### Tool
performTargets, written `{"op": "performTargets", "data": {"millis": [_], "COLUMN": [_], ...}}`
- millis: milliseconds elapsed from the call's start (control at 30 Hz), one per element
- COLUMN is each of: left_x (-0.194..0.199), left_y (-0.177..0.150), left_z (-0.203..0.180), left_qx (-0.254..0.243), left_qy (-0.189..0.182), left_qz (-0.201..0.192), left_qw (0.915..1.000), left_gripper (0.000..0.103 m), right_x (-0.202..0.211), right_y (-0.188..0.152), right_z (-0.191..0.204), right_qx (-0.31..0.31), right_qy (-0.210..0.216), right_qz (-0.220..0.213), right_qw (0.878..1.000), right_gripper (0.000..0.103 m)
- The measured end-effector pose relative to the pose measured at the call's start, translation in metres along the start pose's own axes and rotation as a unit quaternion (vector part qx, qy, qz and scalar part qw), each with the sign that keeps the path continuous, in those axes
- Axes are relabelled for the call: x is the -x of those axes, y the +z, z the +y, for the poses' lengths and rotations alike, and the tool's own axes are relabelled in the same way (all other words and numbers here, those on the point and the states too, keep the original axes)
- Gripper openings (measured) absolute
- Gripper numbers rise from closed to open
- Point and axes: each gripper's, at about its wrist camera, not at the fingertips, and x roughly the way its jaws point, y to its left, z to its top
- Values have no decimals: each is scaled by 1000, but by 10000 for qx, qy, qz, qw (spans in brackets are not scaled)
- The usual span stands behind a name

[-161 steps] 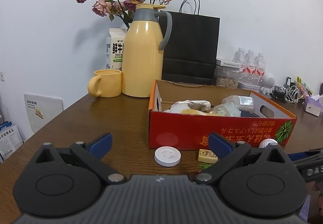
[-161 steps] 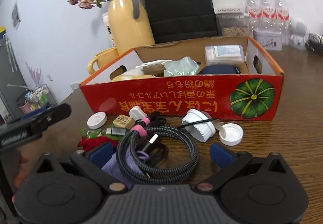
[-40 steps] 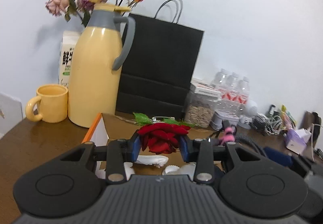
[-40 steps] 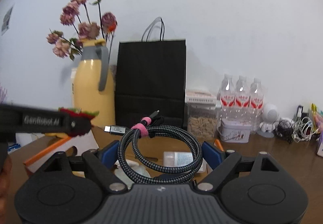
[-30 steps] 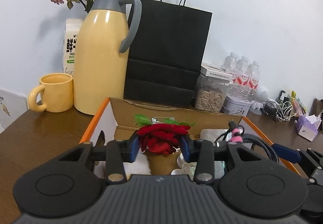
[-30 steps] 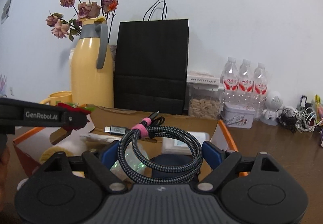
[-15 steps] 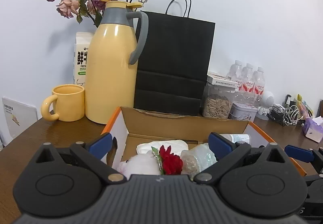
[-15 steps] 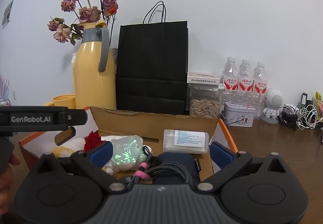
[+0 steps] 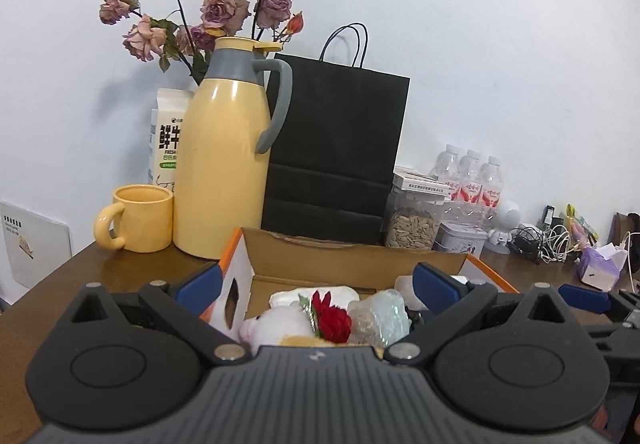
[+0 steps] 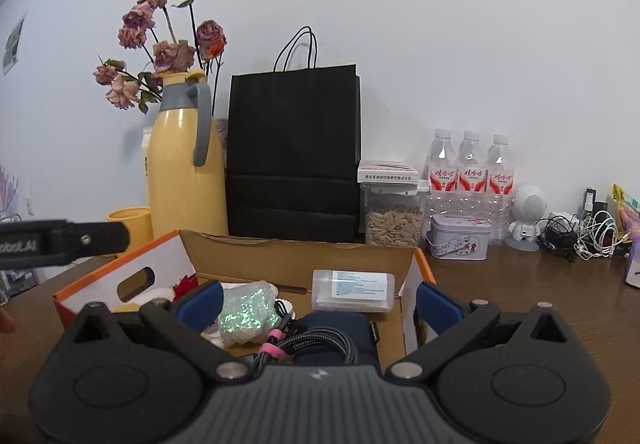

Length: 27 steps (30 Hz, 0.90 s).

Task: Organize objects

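**Both grippers released above an open cardboard box**

Nearest in each wrist view is the gripper's dark body with two blue-padded fingers spread apart. The left gripper (image 9: 316,280) has its jaws wide with nothing between them; they have just been opening. It points slightly downward over the near left end of the cardboard box (image 9: 348,258). The right gripper (image 10: 318,298) is likewise released and empty, its jaws also just opened, tilted slightly downward over the box's near right part.

Just beyond the left gripper's fingers, a red artificial rose (image 9: 331,318) lies inside the box beside a white plush toy (image 9: 276,328) and a crinkled clear bag (image 9: 380,314). Below the right gripper, a coiled braided cable (image 10: 316,344) with a pink tie rests in the box on a dark pouch (image 10: 336,324), near a clear plastic case (image 10: 352,290).

Farther back on the wooden table (image 10: 520,284) stand a yellow mug (image 9: 138,217), a yellow thermos jug (image 9: 224,163), a black paper bag (image 9: 336,147) and water bottles (image 10: 470,171) against the white wall.
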Motion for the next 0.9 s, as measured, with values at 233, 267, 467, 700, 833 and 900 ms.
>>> {"op": "performTargets", "data": {"millis": [233,267,467,700,833,900], "left_x": [19,22,38,49,49,49], "left_y": [-11,-13,-21,-34,-41,-42], "left_z": [6,7,17,37,51,57], "left_qx": [-215,-234,-241,-207,-118,-52], "left_qy": [1,2,126,250,344,399], "left_qz": [86,91,86,318,574,645], "left_qw": [9997,9997,9996,9990,9977,9971], "left_gripper": [103,103,103,103,103,103], "right_x": [24,27,41,50,53,55], "right_y": [-10,-12,-23,-36,-43,-45], "right_z": [0,0,-4,-9,-9,-8], "right_qx": [119,128,117,106,139,152], "right_qy": [11,21,67,99,115,114], "right_qz": [-26,-13,150,409,562,596], "right_qw": [9999,9999,9998,9991,9983,9980], "right_gripper": [103,103,103,103,103,103]}}
